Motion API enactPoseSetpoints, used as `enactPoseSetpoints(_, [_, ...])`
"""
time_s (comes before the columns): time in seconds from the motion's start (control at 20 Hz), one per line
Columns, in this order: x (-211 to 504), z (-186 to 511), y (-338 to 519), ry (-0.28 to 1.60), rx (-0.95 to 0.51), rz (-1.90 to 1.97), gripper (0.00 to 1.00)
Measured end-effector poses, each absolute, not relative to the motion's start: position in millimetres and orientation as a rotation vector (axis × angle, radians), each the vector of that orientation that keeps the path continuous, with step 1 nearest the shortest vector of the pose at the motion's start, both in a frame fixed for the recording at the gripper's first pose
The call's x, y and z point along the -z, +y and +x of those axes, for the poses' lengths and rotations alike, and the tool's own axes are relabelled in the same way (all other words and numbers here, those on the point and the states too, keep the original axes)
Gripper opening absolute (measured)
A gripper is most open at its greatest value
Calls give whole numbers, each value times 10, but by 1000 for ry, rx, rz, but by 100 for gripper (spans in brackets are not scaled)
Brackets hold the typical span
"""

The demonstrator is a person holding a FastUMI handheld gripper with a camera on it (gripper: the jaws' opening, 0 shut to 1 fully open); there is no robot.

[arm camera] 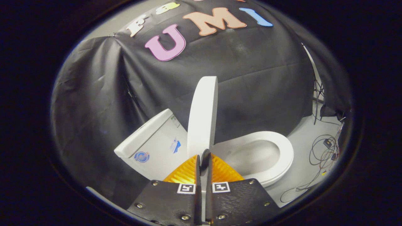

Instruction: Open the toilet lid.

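The white toilet lid (202, 116) stands raised almost upright, seen nearly edge-on, between the tank (150, 150) and the seat ring (282, 160). The seat lies flat and the bowl (251, 157) is exposed. My gripper (204, 160) is at the lid's near edge. Its two fingers are drawn close together with the thin edge of the lid pinched between them. The lid rises straight up beyond the fingertips.
The tank's flat cover (143, 135) sits left of the lid and carries a few stickers on its side. Black cloth hangs close behind the toilet. Loose cables (323, 150) lie on the grey floor (301, 175) to the right of the bowl.
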State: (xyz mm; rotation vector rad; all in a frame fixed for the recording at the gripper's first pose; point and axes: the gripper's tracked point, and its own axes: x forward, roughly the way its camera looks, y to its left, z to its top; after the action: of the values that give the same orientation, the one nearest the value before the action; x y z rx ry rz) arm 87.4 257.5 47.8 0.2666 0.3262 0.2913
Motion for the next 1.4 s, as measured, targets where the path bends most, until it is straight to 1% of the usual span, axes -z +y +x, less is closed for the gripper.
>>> enactPoseSetpoints(0.65, [-612, 795, 3264, 250, -348, 148, 5])
enactPoseSetpoints(1.05, [-631, 757, 3655, 186, -351, 20, 5])
enactPoseSetpoints(1.4, [-610, 726, 3965, 173, -385, -39, 5])
